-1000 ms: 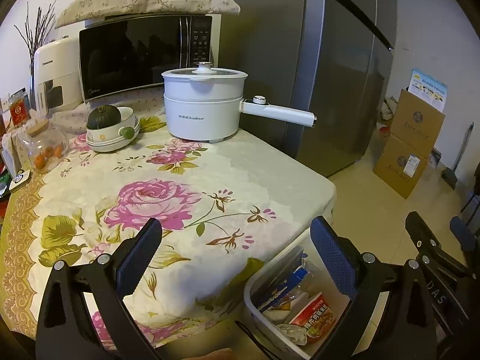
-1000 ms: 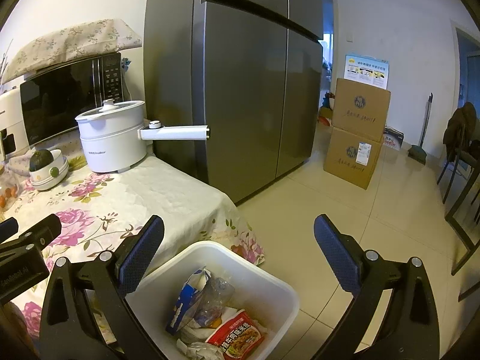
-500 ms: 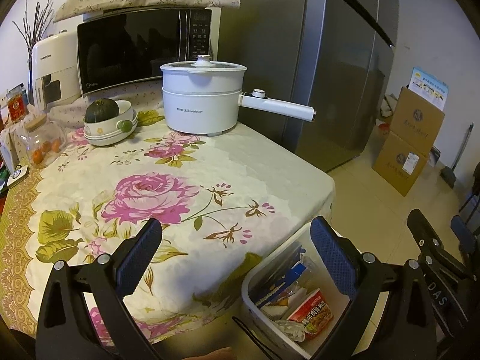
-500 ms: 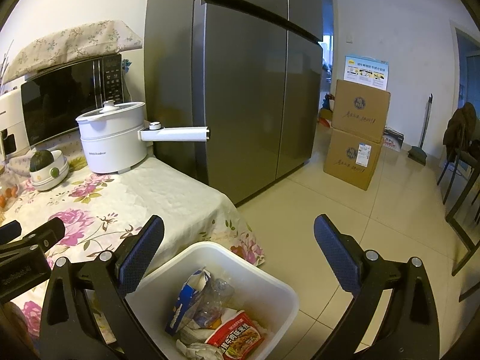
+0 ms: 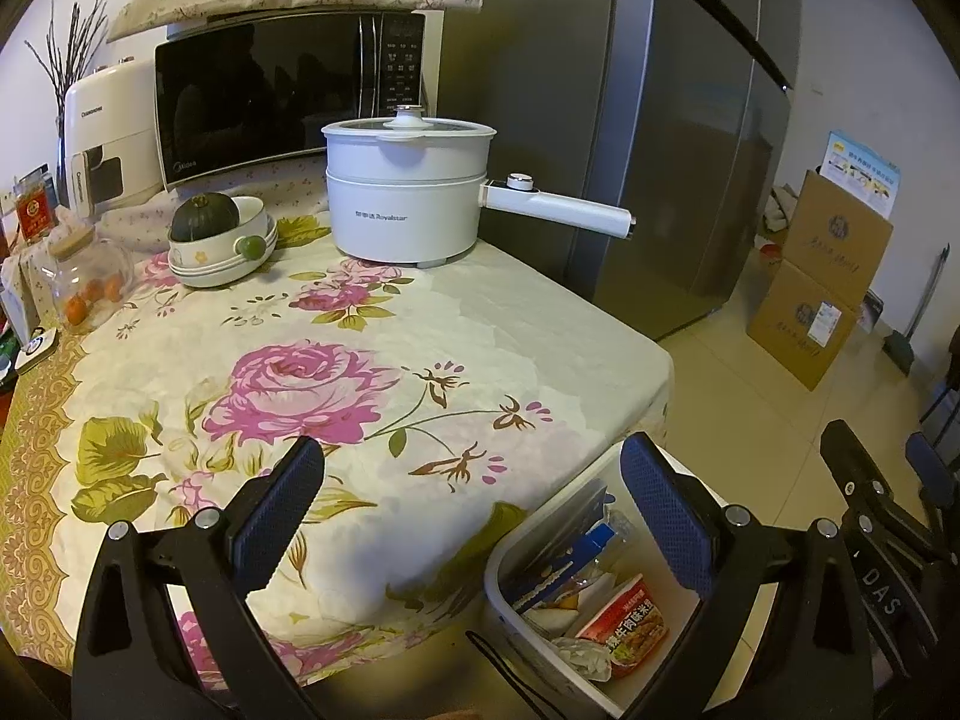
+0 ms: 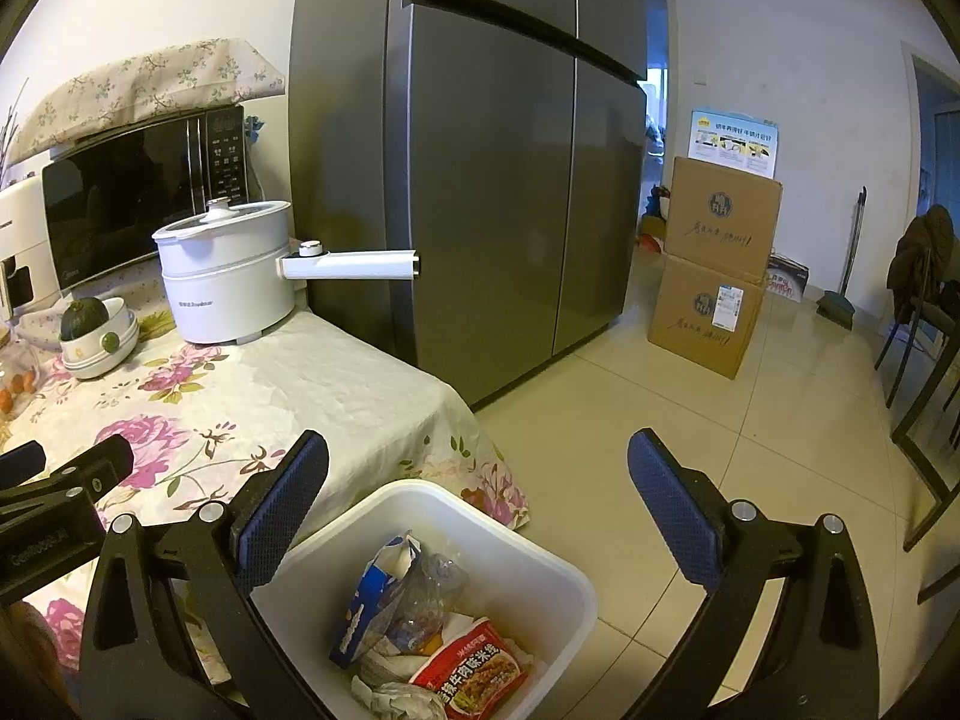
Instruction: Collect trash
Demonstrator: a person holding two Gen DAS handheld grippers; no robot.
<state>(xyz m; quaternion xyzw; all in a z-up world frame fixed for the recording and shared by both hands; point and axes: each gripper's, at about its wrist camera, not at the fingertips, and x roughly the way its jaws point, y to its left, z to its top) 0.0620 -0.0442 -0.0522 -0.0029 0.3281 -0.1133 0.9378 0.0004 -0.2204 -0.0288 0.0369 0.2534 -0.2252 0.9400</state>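
A white trash bin [image 6: 528,546] stands on the floor beside the table's near corner. It holds a blue carton [image 6: 375,594], a crumpled clear bottle [image 6: 429,591], a red noodle packet [image 6: 474,669] and crumpled paper. In the left wrist view the bin [image 5: 510,546] sits low right with the same red packet [image 5: 627,630]. My left gripper [image 5: 471,471] is open above the table's front edge, nothing between its fingers. My right gripper [image 6: 477,462] is open over the bin, also empty. Each gripper shows at the edge of the other's view.
The floral tablecloth [image 5: 336,372] carries a white electric pot [image 5: 408,192] with a long handle, a bowl stack with a green squash [image 5: 219,237], a glass jar [image 5: 87,285] and a microwave [image 5: 282,96]. A grey fridge [image 6: 492,168], cardboard boxes [image 6: 714,264] and a chair [image 6: 924,312] stand around the tiled floor.
The left gripper's view has shifted slightly, with the table things sitting a little lower and nearer. Both grippers stay open and empty; the bin's contents are unchanged.
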